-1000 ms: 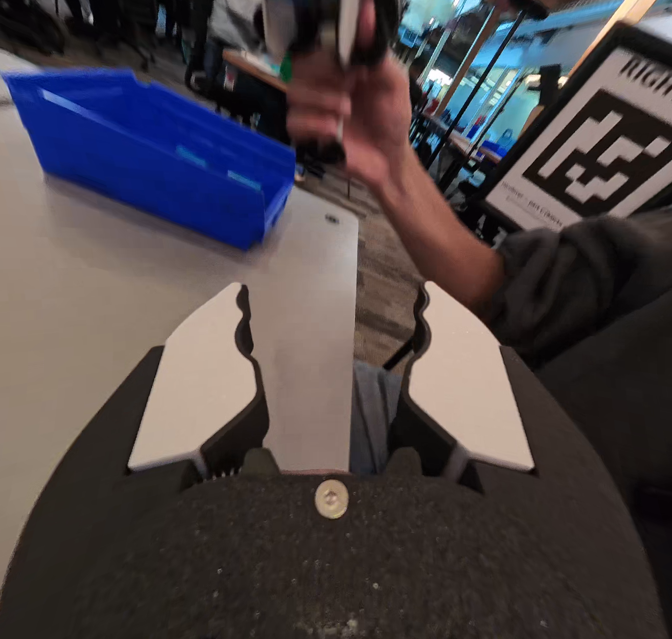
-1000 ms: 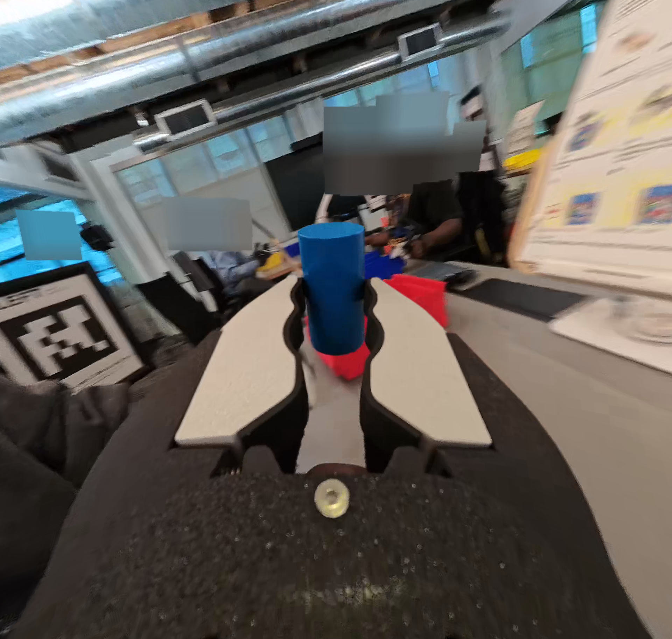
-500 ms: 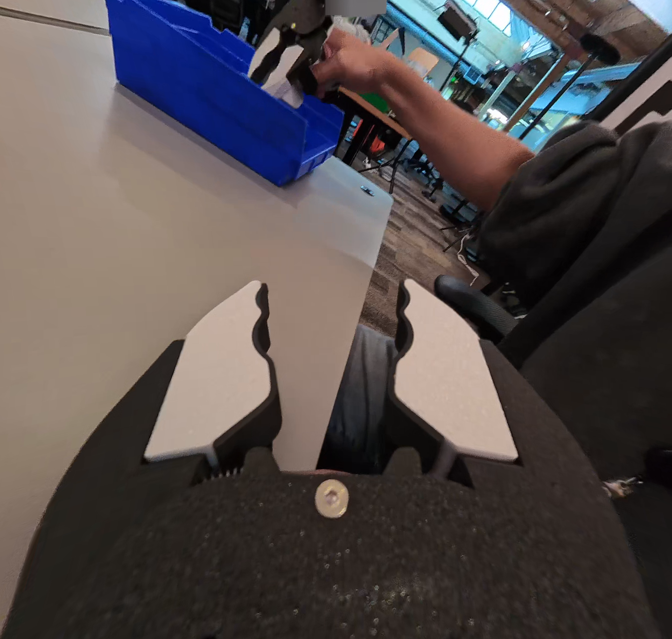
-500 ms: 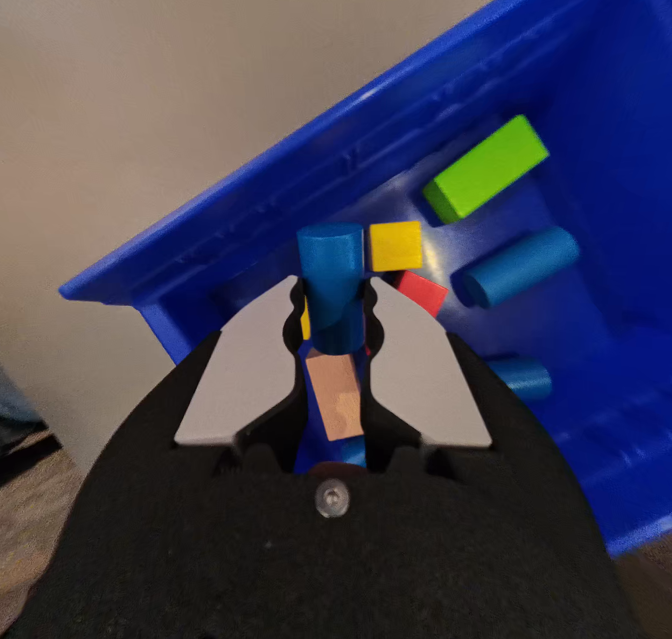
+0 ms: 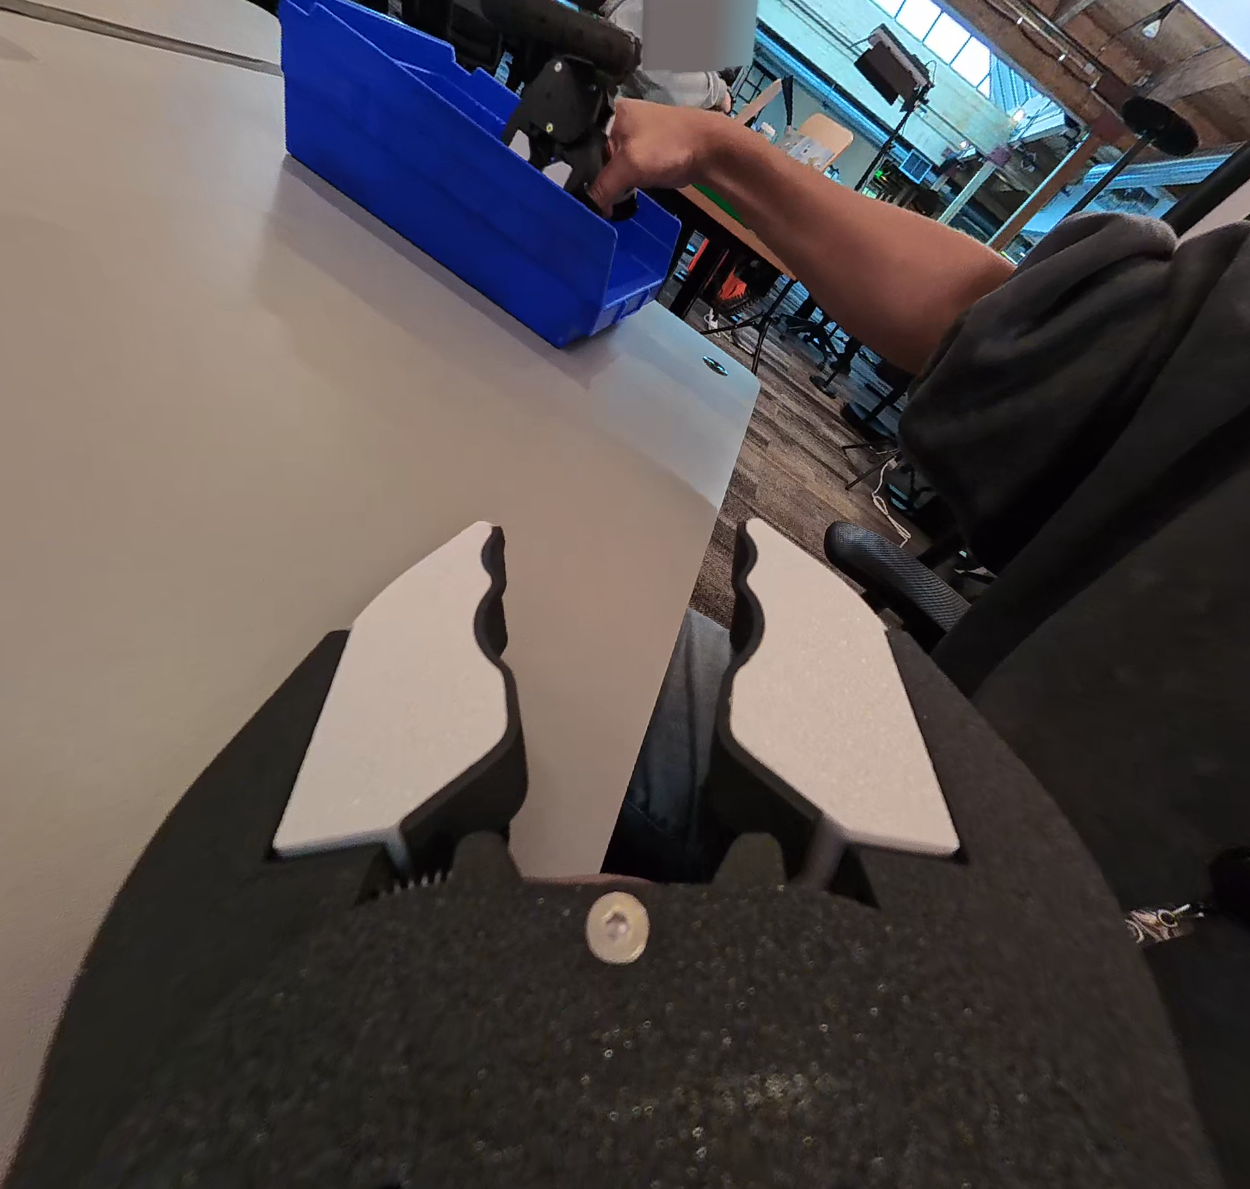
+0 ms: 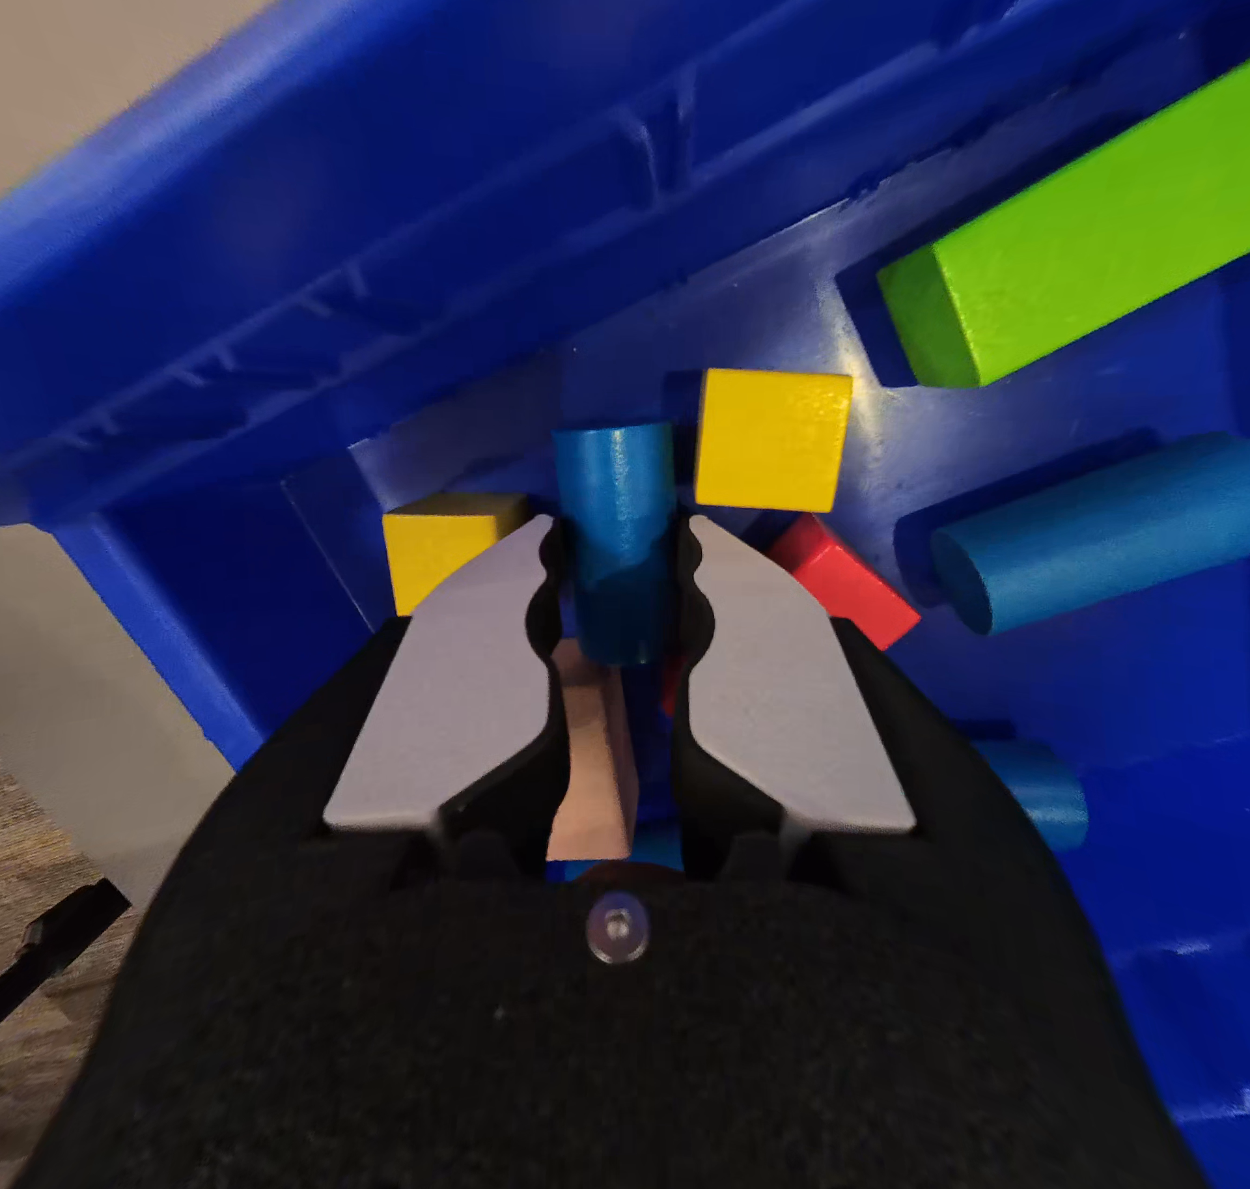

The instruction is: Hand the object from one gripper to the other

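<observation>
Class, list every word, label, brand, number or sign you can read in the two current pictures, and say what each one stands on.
No text can be read in either view.
The blue bin, green block, yellow cube and blue cylinder in the right gripper are plain.
The left gripper is unmarked.
The room behind is too far off and blurred to show any sign.

My right gripper [image 6: 617, 534] pinches a blue cylinder [image 6: 617, 534] inside the blue bin [image 6: 406, 209] — beside the cylinder sit a yellow cube [image 6: 771, 438], a red block [image 6: 842, 581] and, farther right, a green bar [image 6: 1075, 263].
</observation>
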A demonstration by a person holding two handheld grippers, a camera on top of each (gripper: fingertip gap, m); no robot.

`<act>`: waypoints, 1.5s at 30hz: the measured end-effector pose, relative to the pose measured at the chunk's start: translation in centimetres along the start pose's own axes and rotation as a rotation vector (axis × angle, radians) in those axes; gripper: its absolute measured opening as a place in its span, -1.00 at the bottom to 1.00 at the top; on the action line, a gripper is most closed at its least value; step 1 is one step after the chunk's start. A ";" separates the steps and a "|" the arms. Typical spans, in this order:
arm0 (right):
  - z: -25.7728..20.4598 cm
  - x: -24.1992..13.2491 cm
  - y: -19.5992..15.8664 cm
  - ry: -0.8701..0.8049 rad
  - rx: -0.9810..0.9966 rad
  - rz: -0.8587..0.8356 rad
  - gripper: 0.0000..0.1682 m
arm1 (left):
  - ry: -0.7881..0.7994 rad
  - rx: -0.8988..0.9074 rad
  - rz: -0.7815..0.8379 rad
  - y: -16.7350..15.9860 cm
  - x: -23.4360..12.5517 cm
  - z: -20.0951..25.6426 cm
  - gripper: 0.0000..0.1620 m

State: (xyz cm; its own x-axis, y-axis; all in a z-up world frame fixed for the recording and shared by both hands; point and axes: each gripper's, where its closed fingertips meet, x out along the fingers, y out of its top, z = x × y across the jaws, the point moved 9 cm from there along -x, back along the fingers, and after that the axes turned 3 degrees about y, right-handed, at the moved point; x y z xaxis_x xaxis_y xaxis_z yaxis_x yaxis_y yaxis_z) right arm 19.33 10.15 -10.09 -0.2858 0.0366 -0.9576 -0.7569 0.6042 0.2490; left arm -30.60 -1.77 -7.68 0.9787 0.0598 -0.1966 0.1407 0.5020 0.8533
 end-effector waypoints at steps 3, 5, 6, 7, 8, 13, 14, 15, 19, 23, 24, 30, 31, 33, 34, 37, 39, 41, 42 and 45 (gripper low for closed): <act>-0.5 -0.6 0.0 -0.054 -0.015 0.029 -0.51 | 0.005 0.003 0.002 0.1 0.0 0.0 -0.21; -1.5 -3.0 0.2 -0.105 0.014 0.165 -0.51 | 0.011 0.010 0.001 0.1 0.0 0.1 -0.20; -2.4 -4.7 0.2 -0.147 0.044 0.268 -0.50 | 0.013 0.018 -0.002 0.0 0.0 0.2 -0.20; -3.5 -6.4 0.1 -0.213 0.093 0.391 -0.51 | 0.017 0.027 -0.003 0.0 0.0 0.3 -0.20; -4.7 -7.9 -0.2 -0.300 0.173 0.514 -0.51 | 0.023 0.038 -0.004 0.0 0.0 0.3 -0.19; -16.3 -4.7 -1.1 -0.340 0.425 1.085 -0.43 | 0.058 0.070 0.012 0.0 0.3 0.4 -0.18; -18.9 -2.8 -1.0 -0.318 0.434 1.156 -0.44 | 0.067 0.073 0.016 0.1 0.4 0.4 -0.16; -21.3 -0.9 -0.9 -0.288 0.438 1.203 -0.44 | 0.078 0.078 0.018 0.1 0.4 0.3 -0.16; -26.7 3.1 0.8 -0.161 0.446 1.268 -0.42 | 0.127 0.088 0.042 0.8 0.3 0.3 -0.21; -27.1 3.0 1.2 -0.305 0.306 1.197 -0.42 | 0.281 0.047 0.117 4.1 -2.3 -0.6 -0.33; -27.2 3.0 1.0 -0.314 0.301 1.188 -0.42 | 0.366 0.026 0.132 5.6 -3.7 -1.4 -0.33; -27.0 3.3 0.5 -0.114 0.350 1.228 -0.42 | 0.913 -0.243 -0.347 13.4 -11.0 -13.2 -0.19; -26.8 3.3 0.5 -0.104 0.352 1.237 -0.42 | 0.978 -0.260 -0.397 14.7 -11.4 -15.8 -0.25; -26.6 3.3 0.6 -0.076 0.355 1.244 -0.41 | 1.059 -0.363 -0.487 16.5 -11.5 -20.9 -0.29; -26.5 3.3 0.7 -0.069 0.354 1.246 -0.41 | 1.060 -0.408 -0.515 17.3 -11.1 -22.9 -0.29; -26.3 3.3 1.1 -0.057 0.336 1.241 -0.41 | 1.107 -0.483 -0.564 18.7 -10.0 -28.0 -0.32; -26.3 3.4 1.3 -0.047 0.321 1.235 -0.41 | 1.125 -0.513 -0.606 18.9 -9.4 -30.4 -0.32; -26.3 3.7 1.3 -0.037 0.316 1.217 -0.41 | 1.167 -0.518 -0.676 18.5 -9.2 -32.2 -0.31; -26.4 3.9 1.2 -0.030 0.313 1.209 -0.42 | 1.198 -0.517 -0.718 18.1 -9.3 -33.0 -0.31; -26.5 4.2 0.9 -0.012 0.317 1.183 -0.42 | 1.253 -0.537 -0.783 16.9 -9.7 -35.0 -0.32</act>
State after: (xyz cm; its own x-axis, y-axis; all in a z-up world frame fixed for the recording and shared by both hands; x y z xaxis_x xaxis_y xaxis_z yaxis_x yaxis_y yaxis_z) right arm 1.89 -10.22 -10.07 -0.6936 0.7008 -0.1665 0.1426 0.3601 0.9219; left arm -42.98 36.34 -8.23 -0.0891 0.1611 -0.9829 0.1993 0.9698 0.1409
